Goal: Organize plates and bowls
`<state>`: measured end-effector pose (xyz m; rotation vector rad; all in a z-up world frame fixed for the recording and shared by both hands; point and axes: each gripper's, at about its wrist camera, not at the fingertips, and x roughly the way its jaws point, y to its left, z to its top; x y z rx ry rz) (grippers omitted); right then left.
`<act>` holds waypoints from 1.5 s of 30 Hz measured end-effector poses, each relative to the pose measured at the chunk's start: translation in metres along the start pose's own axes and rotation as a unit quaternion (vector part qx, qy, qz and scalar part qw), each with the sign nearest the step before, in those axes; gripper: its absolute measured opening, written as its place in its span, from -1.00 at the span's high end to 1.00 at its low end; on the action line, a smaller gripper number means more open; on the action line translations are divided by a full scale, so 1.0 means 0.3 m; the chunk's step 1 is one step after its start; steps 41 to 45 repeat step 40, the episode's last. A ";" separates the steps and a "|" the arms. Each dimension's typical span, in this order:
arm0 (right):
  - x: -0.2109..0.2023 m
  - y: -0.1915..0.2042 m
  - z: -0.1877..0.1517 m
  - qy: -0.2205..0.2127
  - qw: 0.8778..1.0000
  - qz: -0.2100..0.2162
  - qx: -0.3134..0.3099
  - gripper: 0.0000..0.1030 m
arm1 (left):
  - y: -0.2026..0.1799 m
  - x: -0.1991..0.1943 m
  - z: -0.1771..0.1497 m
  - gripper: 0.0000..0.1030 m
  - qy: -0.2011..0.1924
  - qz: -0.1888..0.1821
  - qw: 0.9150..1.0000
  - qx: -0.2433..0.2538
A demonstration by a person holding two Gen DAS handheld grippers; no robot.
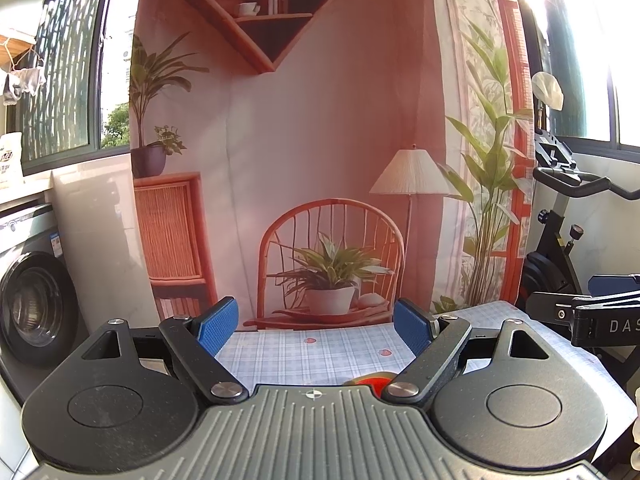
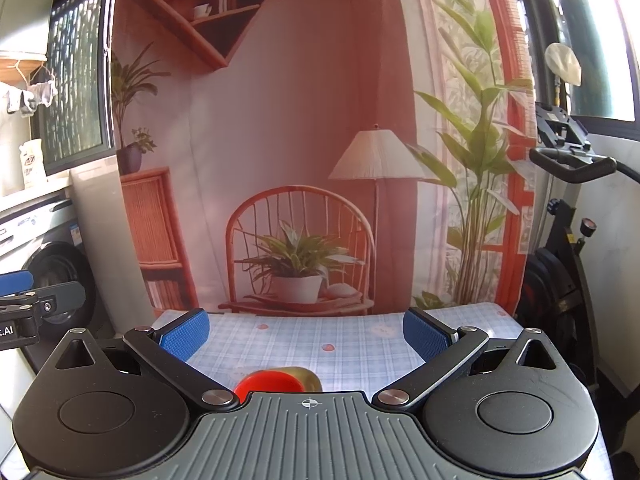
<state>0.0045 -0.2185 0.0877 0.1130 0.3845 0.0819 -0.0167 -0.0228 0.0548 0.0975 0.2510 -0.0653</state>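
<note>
L gripper [image 1: 316, 326] hovering over checked tablecloth [image 1: 312, 360], jaws standing wide, holding nothing. R gripper [image 2: 306, 334] doing same, jaws wide, empty. Red bowl [image 2: 267, 385] sitting on tablecloth, near edge, just under R gripper body, mostly hidden; gold-coloured dish [image 2: 304, 376] touching it behind. Printed backdrop [image 1: 320, 140] hanging at tablecloth's far edge.
</note>
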 end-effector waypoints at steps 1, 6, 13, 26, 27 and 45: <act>-0.001 0.001 -0.003 0.000 1.000 -0.001 0.001 -0.99 | 0.002 0.000 -0.002 -0.68 0.001 0.000 1.000 0.000; -0.006 0.002 -0.012 -0.003 1.000 -0.004 0.003 -0.99 | 0.007 0.000 -0.005 -0.68 0.000 -0.001 1.000 -0.001; -0.019 0.006 -0.018 -0.008 1.000 -0.008 0.005 -0.99 | 0.017 -0.002 -0.006 -0.68 -0.002 -0.002 1.000 -0.003; -0.020 0.008 -0.018 -0.007 1.000 -0.008 0.005 -0.99 | 0.024 -0.006 -0.012 -0.68 -0.001 -0.001 1.000 -0.006; -0.020 0.009 -0.019 -0.008 1.000 -0.008 0.005 -0.99 | 0.024 -0.006 -0.013 -0.68 0.000 -0.001 1.000 -0.006; -0.022 0.010 -0.019 -0.008 1.000 -0.007 0.004 -0.99 | 0.034 0.000 -0.017 -0.68 0.003 0.001 1.000 -0.010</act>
